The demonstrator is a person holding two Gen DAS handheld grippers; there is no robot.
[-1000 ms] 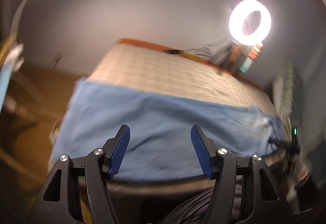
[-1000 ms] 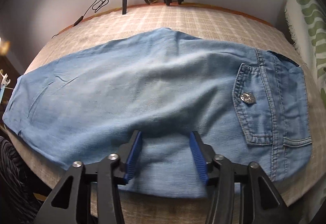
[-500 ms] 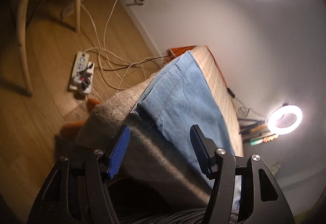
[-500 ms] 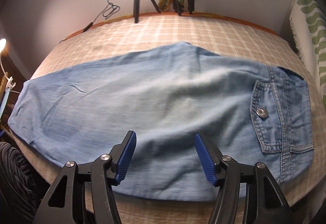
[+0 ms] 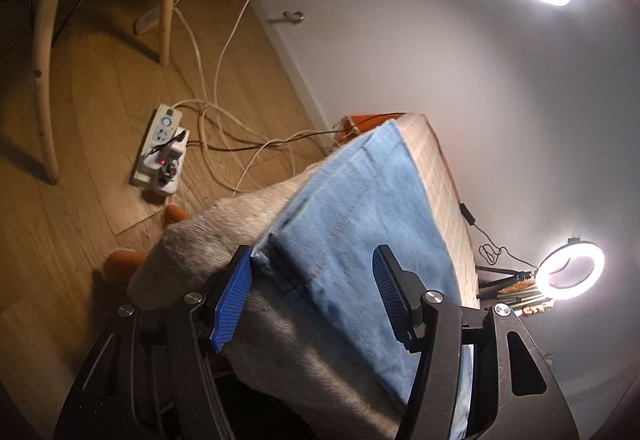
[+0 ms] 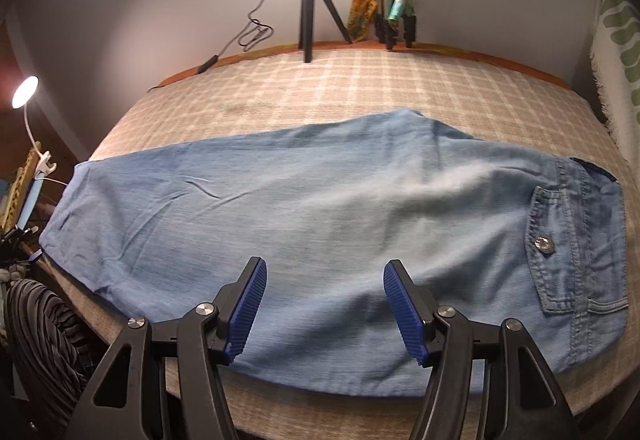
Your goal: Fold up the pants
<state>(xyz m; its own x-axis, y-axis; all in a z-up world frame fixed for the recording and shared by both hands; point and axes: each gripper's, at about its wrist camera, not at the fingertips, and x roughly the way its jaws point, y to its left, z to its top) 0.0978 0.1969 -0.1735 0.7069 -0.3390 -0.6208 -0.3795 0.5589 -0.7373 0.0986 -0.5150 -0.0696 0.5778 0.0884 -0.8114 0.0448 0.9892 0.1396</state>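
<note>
Left wrist: left tool [image 5: 312, 304] agape, rolled and dropped to pants [image 5: 360, 224] hem corner | right tool [image 6: 322, 310] just widened, empty above pants on bed [image 6: 360, 88] | next fold grab likely.

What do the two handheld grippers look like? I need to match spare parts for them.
Both look alike. The left gripper and right gripper each have two black plastic arms with triangular cut-outs and round silver screw heads at the joints. Each finger ends in a blue ribbed pad. No cables, markings, hands or sleeves show.
</note>
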